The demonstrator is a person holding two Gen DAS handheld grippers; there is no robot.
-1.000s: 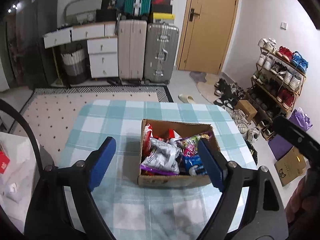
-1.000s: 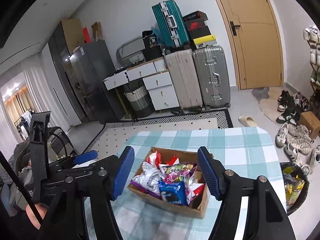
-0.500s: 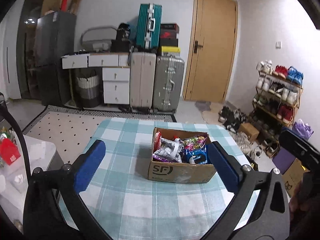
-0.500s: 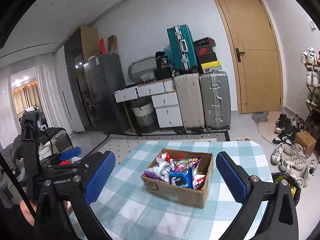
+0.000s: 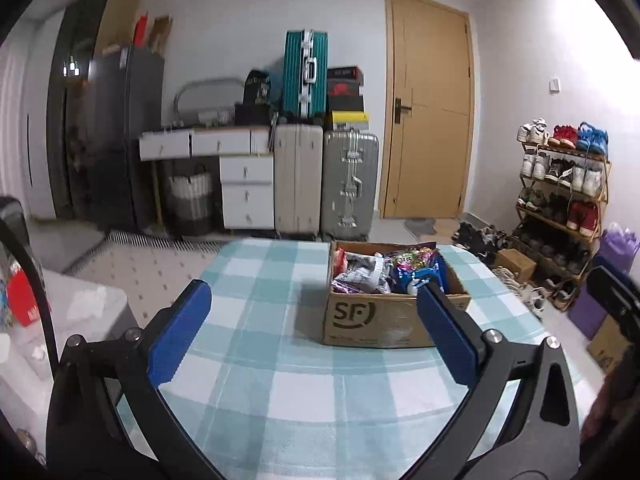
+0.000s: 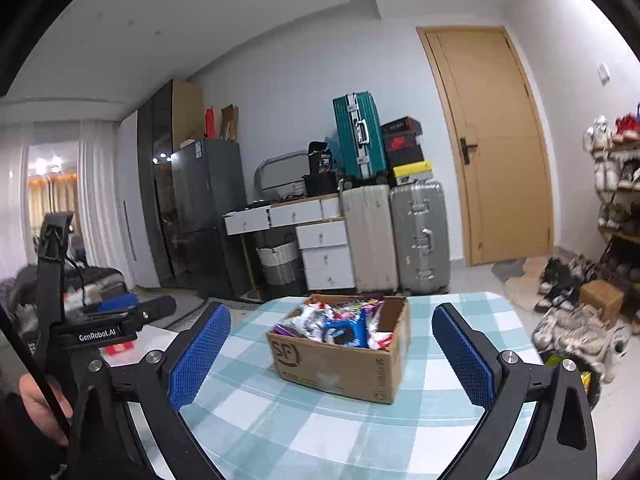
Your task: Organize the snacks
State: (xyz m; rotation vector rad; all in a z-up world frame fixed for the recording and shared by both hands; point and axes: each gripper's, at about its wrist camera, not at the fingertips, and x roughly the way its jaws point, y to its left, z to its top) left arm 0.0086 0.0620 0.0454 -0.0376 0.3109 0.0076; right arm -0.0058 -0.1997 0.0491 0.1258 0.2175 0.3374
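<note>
Left tongs (image 5: 316, 328), right tongs (image 6: 330, 356) spread wide, level, facing snack box (image 6: 340, 364).

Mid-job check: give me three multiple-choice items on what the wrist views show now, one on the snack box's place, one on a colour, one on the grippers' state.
1. Where is the box?
A. on the checked table
B. on the floor by the door
C. on the shoe rack

2. What colour is the suitcase stacked on top of the other two?
A. red
B. teal
C. yellow

3. How do the left gripper and right gripper stand?
A. both shut on a packet
B. one shut on the box
C. both open, holding nothing

Answers:
1. A, it sits on the table.
2. B, its shell is teal.
3. C, the pads stand wide apart with nothing between them.
</note>
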